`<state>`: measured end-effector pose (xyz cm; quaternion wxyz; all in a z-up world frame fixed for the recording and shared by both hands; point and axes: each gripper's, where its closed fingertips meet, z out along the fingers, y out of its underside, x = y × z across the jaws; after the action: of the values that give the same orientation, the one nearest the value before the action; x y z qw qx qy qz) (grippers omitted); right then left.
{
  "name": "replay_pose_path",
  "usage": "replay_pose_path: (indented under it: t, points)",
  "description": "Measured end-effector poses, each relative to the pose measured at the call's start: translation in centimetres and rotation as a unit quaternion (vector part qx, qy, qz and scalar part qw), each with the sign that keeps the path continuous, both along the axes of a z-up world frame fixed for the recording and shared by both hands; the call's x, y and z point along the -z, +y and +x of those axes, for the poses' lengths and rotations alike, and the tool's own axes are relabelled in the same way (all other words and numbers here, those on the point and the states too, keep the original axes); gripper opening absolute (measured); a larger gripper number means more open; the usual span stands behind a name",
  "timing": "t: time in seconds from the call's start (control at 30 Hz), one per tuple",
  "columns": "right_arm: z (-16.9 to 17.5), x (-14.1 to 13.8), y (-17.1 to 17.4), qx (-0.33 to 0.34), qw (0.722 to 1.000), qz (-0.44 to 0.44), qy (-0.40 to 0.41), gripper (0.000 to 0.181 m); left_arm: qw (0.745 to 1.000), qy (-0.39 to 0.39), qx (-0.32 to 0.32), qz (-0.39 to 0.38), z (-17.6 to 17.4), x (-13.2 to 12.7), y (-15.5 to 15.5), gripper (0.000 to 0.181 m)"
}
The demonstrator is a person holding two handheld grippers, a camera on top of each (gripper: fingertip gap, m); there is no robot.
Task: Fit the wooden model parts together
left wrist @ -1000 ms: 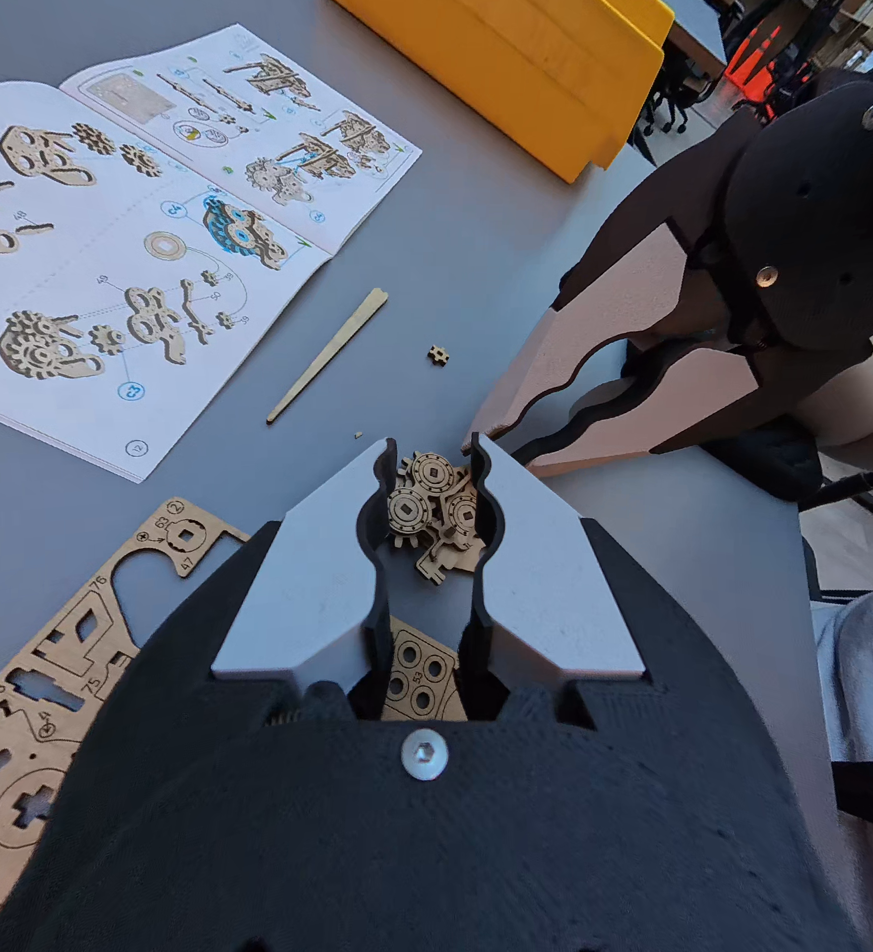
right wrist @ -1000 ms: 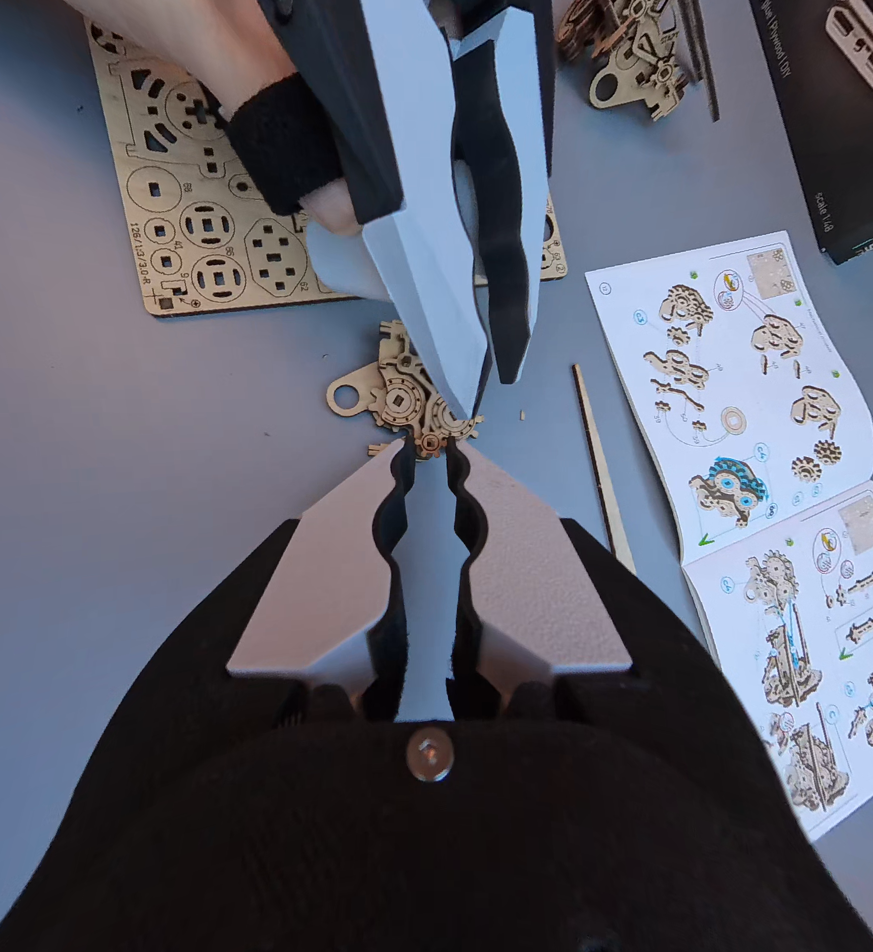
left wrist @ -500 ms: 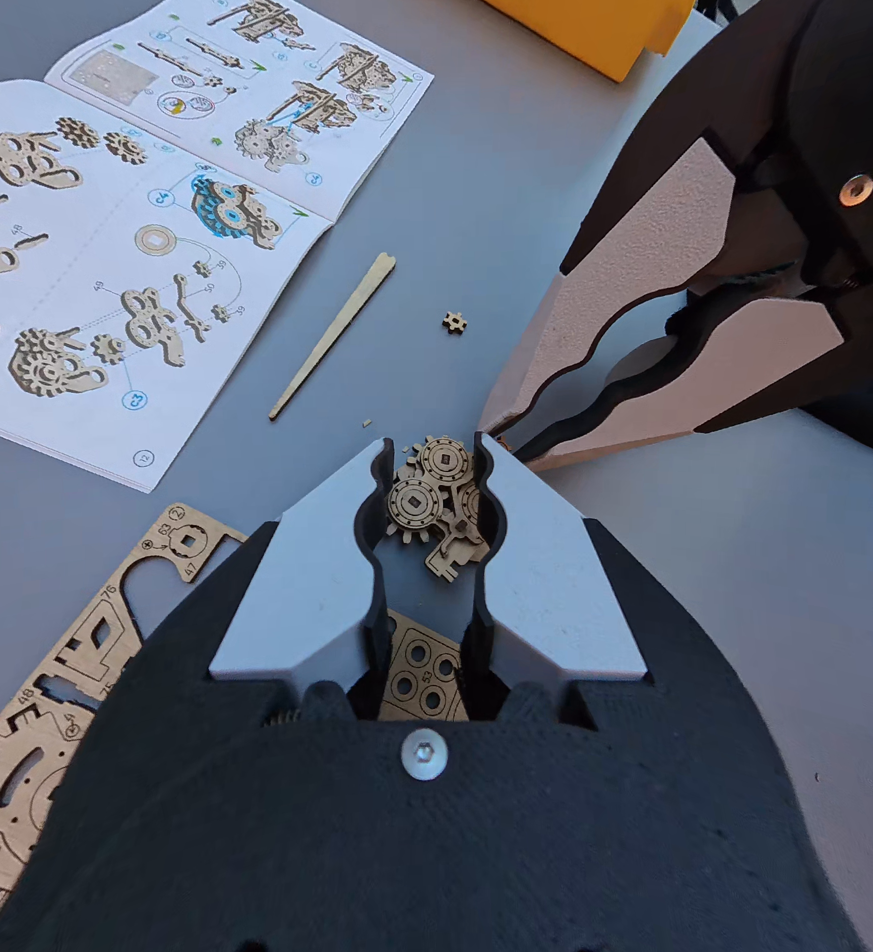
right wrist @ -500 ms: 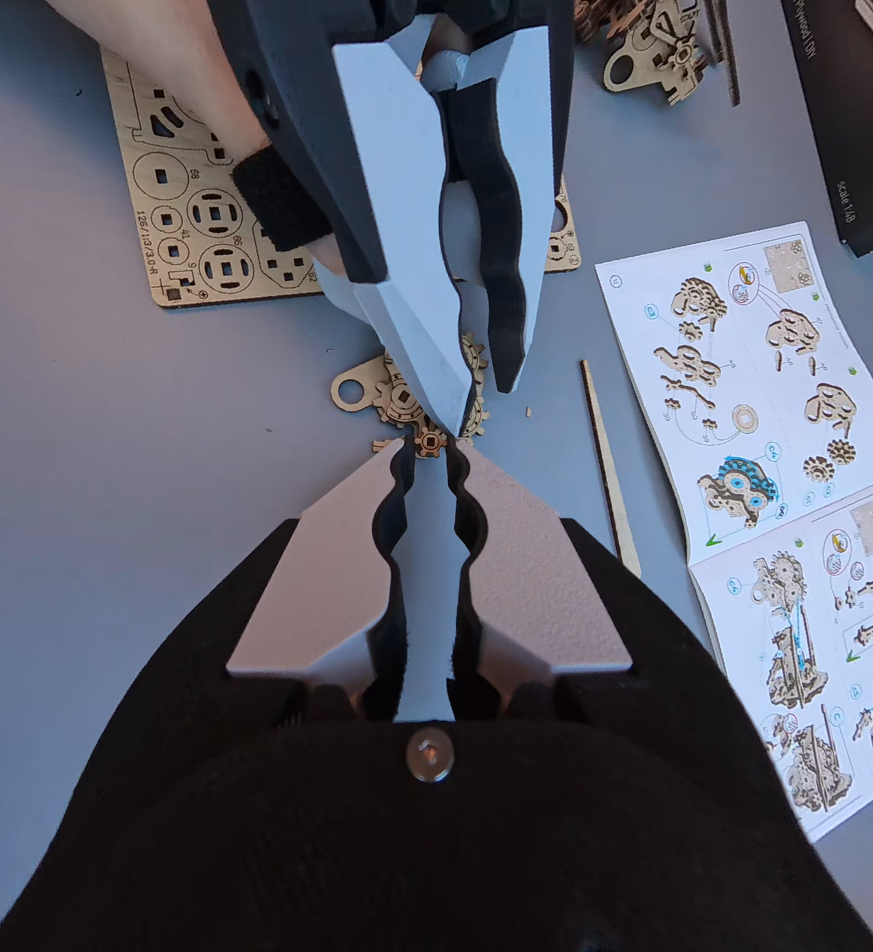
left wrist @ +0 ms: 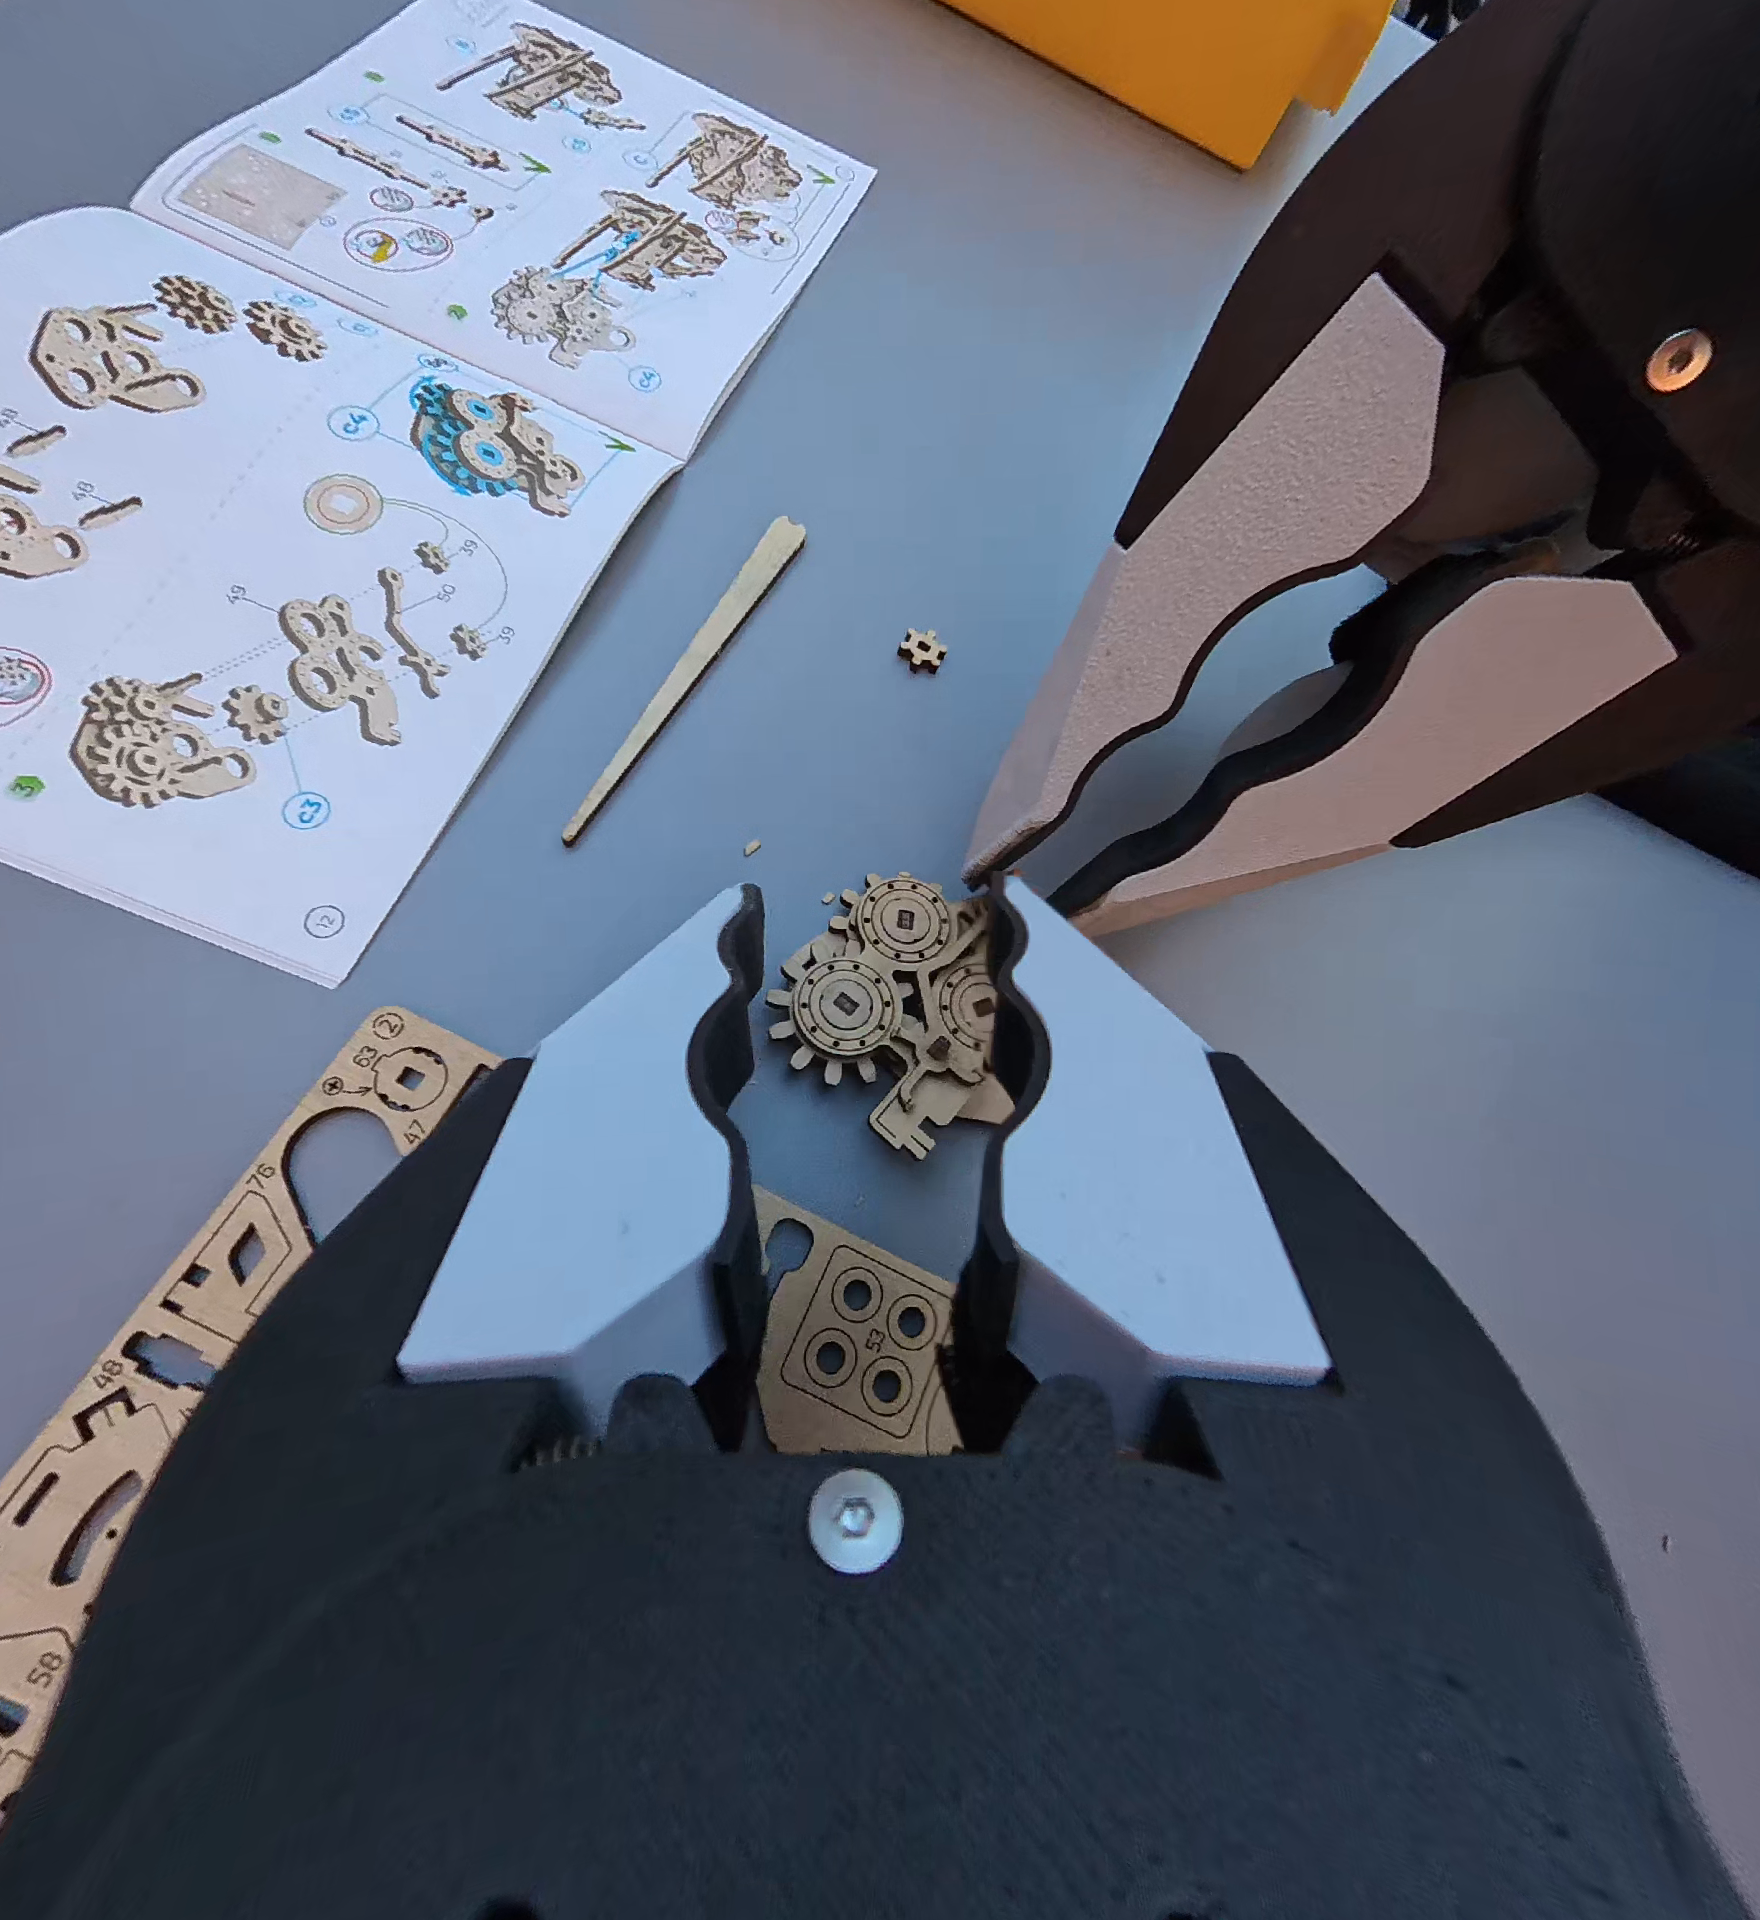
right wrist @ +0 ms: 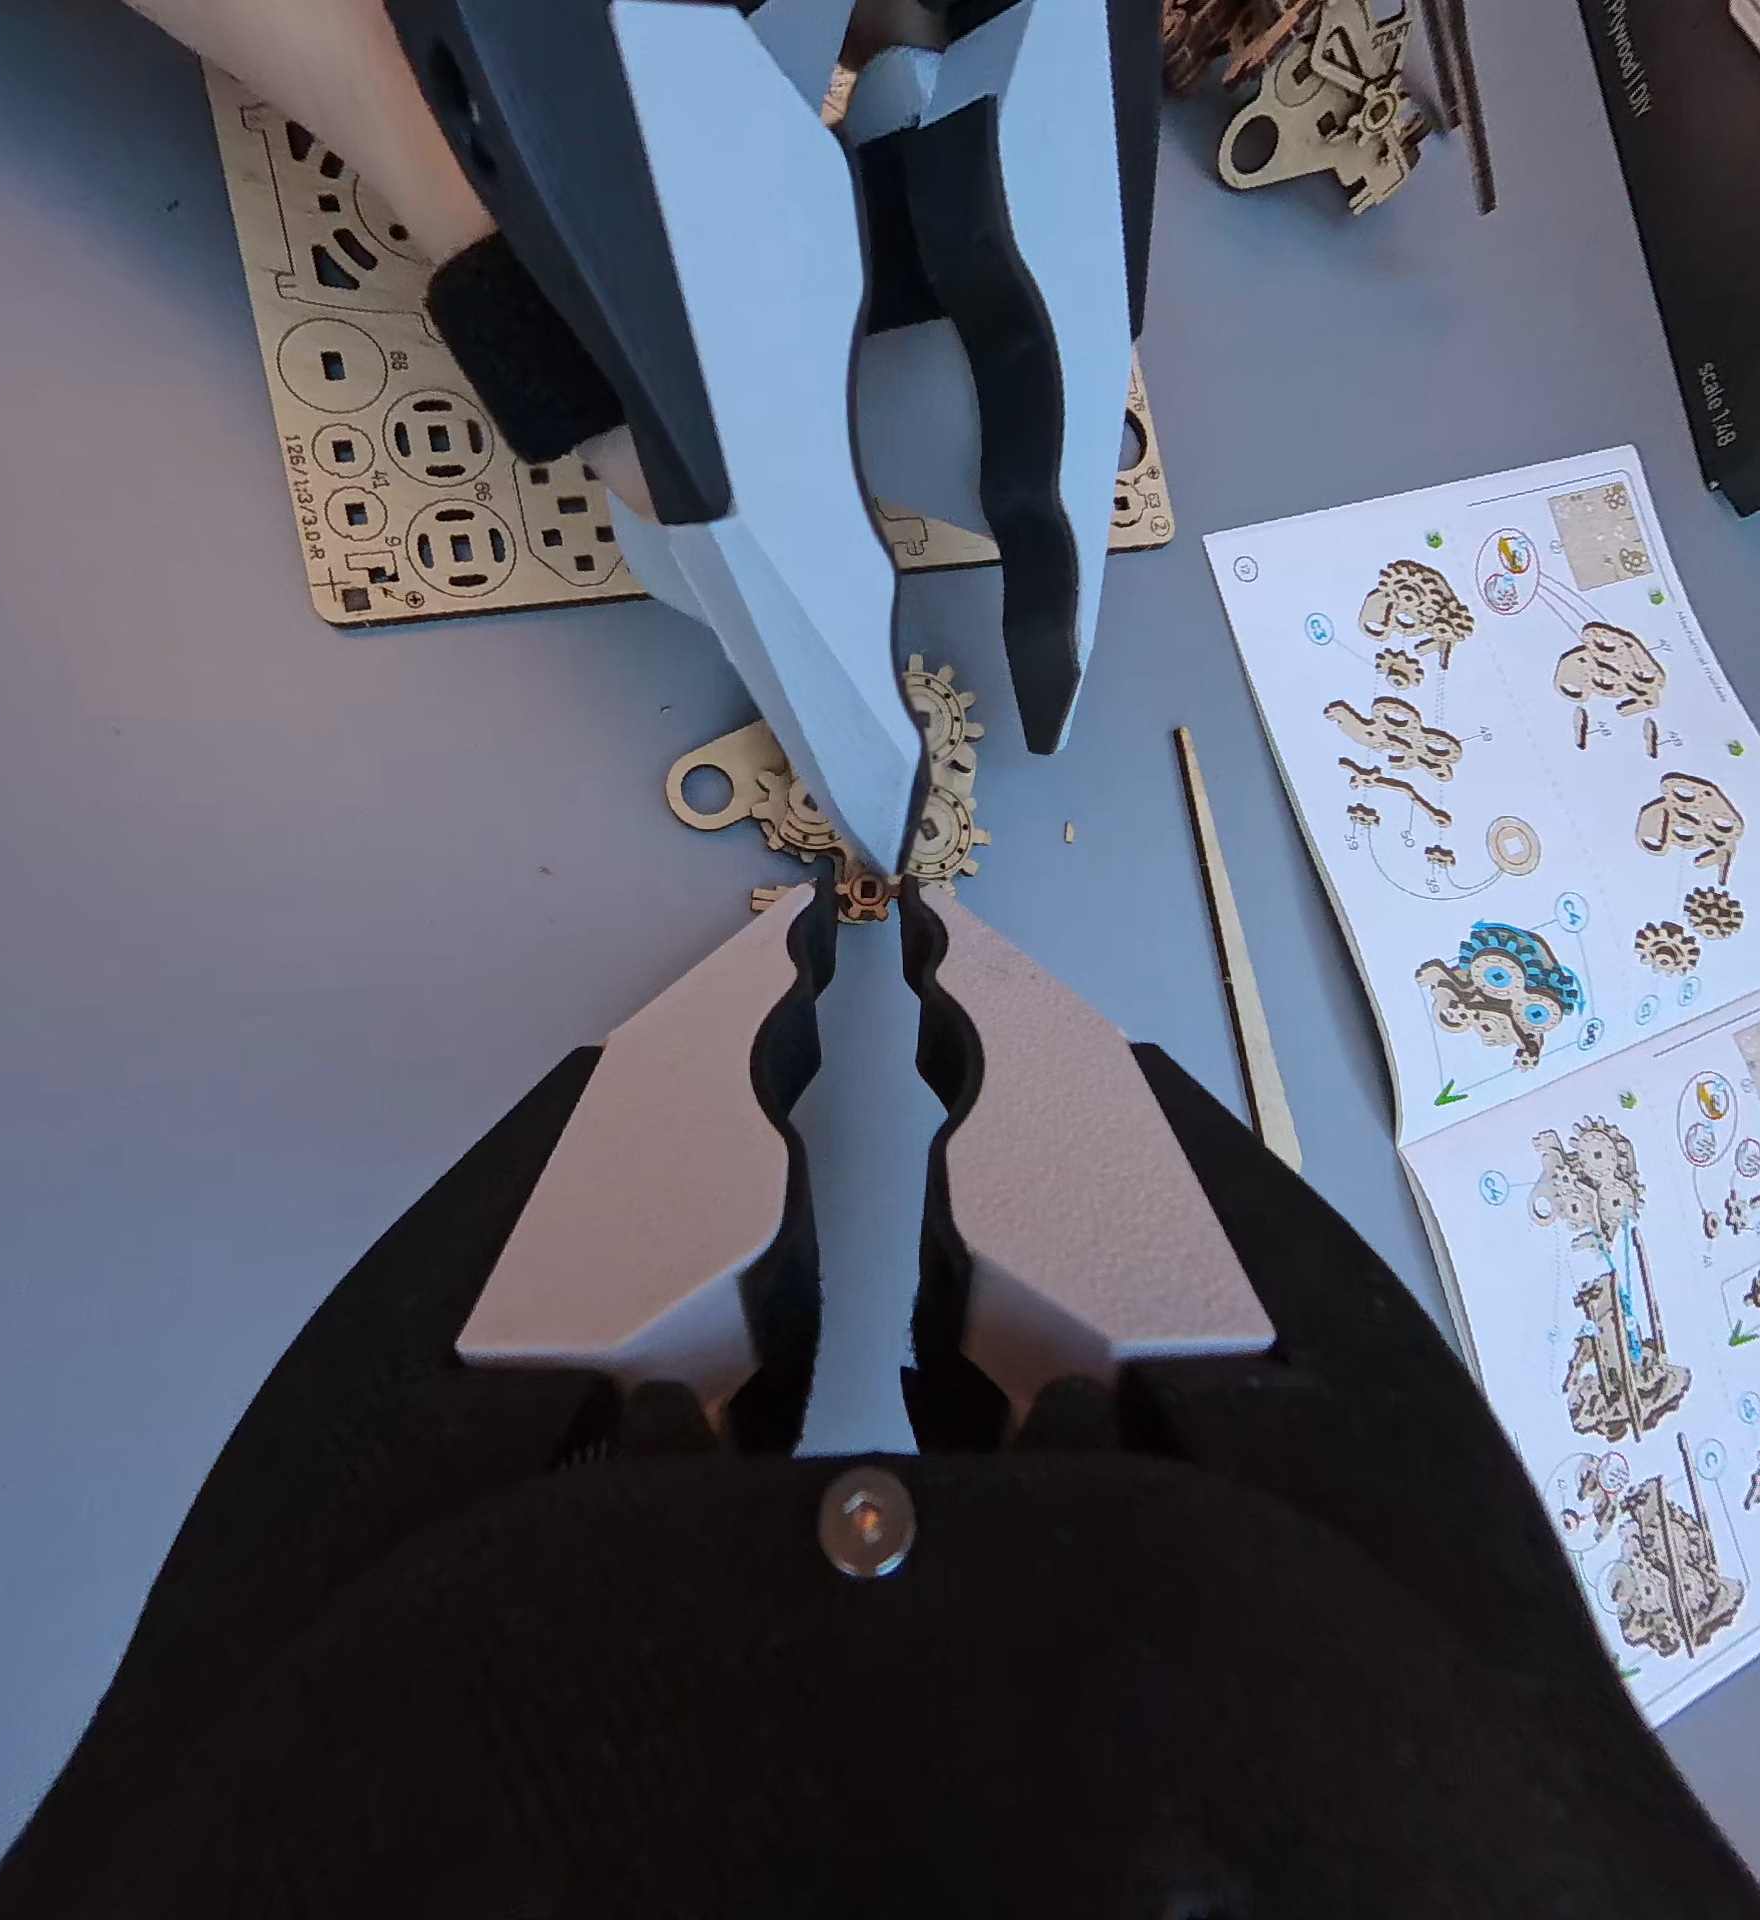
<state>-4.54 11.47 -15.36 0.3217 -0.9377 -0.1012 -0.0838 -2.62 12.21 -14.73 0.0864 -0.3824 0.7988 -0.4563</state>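
Observation:
A wooden gear assembly [left wrist: 881, 1013] with three cogs on a plate lies flat on the grey table. My left gripper [left wrist: 874, 894] is open, with its fingers straddling the assembly. From the right wrist view, the left gripper [right wrist: 969, 800] comes down from above with one fingertip [right wrist: 891, 831] resting on the assembly [right wrist: 943, 821]. My right gripper [right wrist: 860, 899] holds a small wooden cog [right wrist: 863, 896] between its tips at the assembly's near edge. In the left wrist view the right gripper [left wrist: 1027, 894] comes in from the right, and the small cog is hidden.
An open instruction booklet [left wrist: 263, 499] lies beside the work. A thin wooden stick [left wrist: 689, 675] and a tiny loose cog [left wrist: 923, 649] lie near it. A plywood parts sheet [right wrist: 408, 457] is under the left gripper. A yellow bin [left wrist: 1167, 62], a black box [right wrist: 1728, 239] and another wooden sub-assembly [right wrist: 1312, 125] lie farther off. My left and right fingertips are right by each other. The thin wooden stick [left wrist: 689, 675] is about 6 cm from my left fingertips. Look for it in the right wrist view [right wrist: 1226, 933] too.
My left gripper has opened wider around the gear assembly. My right gripper has edged closer, and the small cog now shows clearly between its tips at the assembly.

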Motion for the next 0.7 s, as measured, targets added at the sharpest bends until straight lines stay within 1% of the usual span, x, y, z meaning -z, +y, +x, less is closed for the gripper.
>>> replay_pose_path:
  t: [0.13, 0.23, 0.33, 0.37, 0.4, 0.43, 0.47, 0.6, 0.7]
  points:
    - [0.01, 0.0, 0.02, -0.001, 1.0, 0.0, -0.002, 0.011, 1.0, 0.012, 0.003, 0.0, -0.21, 0.32, -0.19, 0.045]
    - [0.11, 0.03, 0.0, -0.003, 1.0, -0.002, -0.012, 0.011, 1.0, 0.022, -0.003, -0.004, -0.08, 0.41, -0.25, 0.044]
    - [0.09, 0.03, 0.03, -0.009, 1.0, -0.001, -0.021, 0.011, 0.997, 0.061, -0.006, -0.043, -0.49, 0.46, -0.59, 0.033]
    - [0.1, 0.05, 0.07, -0.01, 1.0, -0.002, -0.024, 0.011, 0.996, 0.071, -0.009, -0.053, -0.49, 0.45, -0.58, 0.032]
    - [0.13, 0.24, 0.04, -0.012, 1.0, -0.007, -0.028, 0.012, 0.996, 0.077, -0.01, -0.053, -0.49, 0.53, -0.49, 0.03]
    - [-0.11, 0.48, 0.04, -0.018, 0.999, -0.011, -0.025, 0.012, 0.996, 0.079, -0.022, -0.044, -0.22, 0.78, -0.14, 0.015]
    - [-0.21, 0.78, -0.01, -0.02, 0.999, -0.018, -0.026, 0.011, 0.996, 0.072, -0.024, -0.035, -0.02, 0.94, 0.06, 0.01]
    - [-0.05, 0.54, -0.08, -0.02, 0.999, -0.017, -0.038, 0.011, 0.996, 0.072, -0.006, -0.045, -0.3, 0.69, -0.48, 0.022]
    - [-0.15, 0.57, -0.18, -0.019, 1.0, -0.01, -0.023, 0.011, 0.996, 0.071, -0.004, -0.047, -0.44, 0.62, -0.52, 0.022]
